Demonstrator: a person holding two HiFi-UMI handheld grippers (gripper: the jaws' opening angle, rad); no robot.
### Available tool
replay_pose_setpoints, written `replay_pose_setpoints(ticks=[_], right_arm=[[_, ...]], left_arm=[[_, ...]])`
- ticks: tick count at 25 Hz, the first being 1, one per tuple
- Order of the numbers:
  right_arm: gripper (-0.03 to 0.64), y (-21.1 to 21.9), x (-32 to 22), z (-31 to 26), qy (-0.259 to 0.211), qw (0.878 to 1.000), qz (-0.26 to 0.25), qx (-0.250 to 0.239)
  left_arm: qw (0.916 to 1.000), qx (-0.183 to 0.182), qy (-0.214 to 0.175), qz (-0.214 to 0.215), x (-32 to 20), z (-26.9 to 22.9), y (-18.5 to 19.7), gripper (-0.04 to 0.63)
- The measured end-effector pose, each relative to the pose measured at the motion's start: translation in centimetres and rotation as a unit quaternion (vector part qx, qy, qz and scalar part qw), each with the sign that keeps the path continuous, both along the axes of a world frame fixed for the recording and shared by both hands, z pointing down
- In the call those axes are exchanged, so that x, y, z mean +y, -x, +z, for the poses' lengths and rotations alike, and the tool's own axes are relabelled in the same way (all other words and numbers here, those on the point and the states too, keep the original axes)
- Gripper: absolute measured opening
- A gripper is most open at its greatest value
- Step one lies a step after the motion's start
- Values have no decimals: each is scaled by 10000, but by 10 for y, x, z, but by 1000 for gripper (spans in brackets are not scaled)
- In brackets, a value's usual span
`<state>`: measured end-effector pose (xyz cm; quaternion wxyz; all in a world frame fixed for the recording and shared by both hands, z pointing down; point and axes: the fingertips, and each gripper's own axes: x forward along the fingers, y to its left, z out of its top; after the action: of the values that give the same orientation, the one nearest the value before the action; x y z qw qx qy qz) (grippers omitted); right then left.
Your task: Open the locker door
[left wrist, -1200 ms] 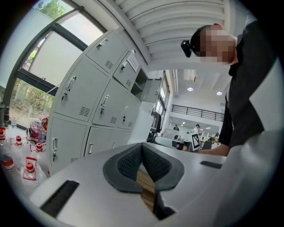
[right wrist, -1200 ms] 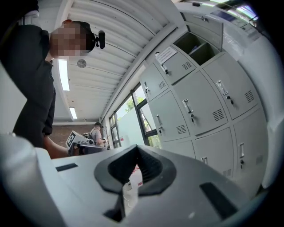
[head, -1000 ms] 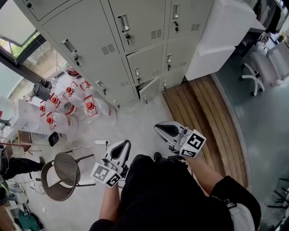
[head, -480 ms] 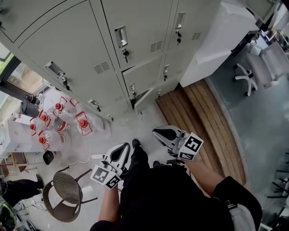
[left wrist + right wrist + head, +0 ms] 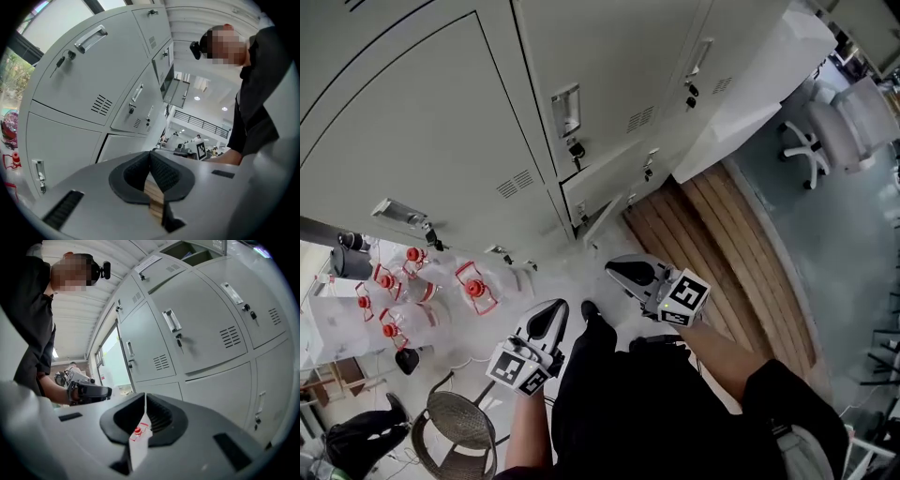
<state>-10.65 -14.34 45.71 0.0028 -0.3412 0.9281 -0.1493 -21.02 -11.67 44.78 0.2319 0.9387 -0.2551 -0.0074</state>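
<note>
Grey sheet-steel lockers [image 5: 431,141] filled the upper half of the head view. The locker door [image 5: 609,66] nearest ahead was closed, with a recessed handle [image 5: 566,110], a key [image 5: 576,150] in the lock below it and a small louvred vent. It stood well apart from both grippers. A lower door [image 5: 602,217] in the same bank hung ajar beside the wooden decking [image 5: 722,244].

The left gripper [image 5: 553,307] was held level towards the lockers, its jaws together at the tips with nothing between them, as its own view confirmed [image 5: 150,154]. The right gripper [image 5: 613,267] was likewise closed and empty [image 5: 144,397].

Each gripper bore a marker cube, left [image 5: 520,367] and right [image 5: 684,297], printed with black-and-white square patterns and no lettering. No brand or number could be read on any door. A pale strip [image 5: 150,261] on an upper locker was possibly a label, too small to read.

Clear jugs with red caps [image 5: 473,286] stood on the floor at the left, near a round mesh chair [image 5: 459,427]. A white office chair [image 5: 811,141] stood at the far right.
</note>
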Motion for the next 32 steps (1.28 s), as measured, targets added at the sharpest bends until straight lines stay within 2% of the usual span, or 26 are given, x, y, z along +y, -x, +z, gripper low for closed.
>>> replay_pose_setpoints(ticks=[8, 14, 18, 32], right_arm=[[20, -5, -63, 49, 151, 9992, 362, 3], [49, -11, -101, 85, 353, 9967, 727, -28], [66, -10, -119, 112, 452, 9955, 819, 127], [143, -3, -163, 197, 892, 9895, 914, 681]], left_arm=[[9994, -95, 199, 250, -48, 22, 2, 17], [9983, -172, 339, 448, -65, 36, -1, 17], [9976, -189, 421, 516, -72, 44, 1, 17], [9964, -305, 703, 351, -80, 71, 20, 17]])
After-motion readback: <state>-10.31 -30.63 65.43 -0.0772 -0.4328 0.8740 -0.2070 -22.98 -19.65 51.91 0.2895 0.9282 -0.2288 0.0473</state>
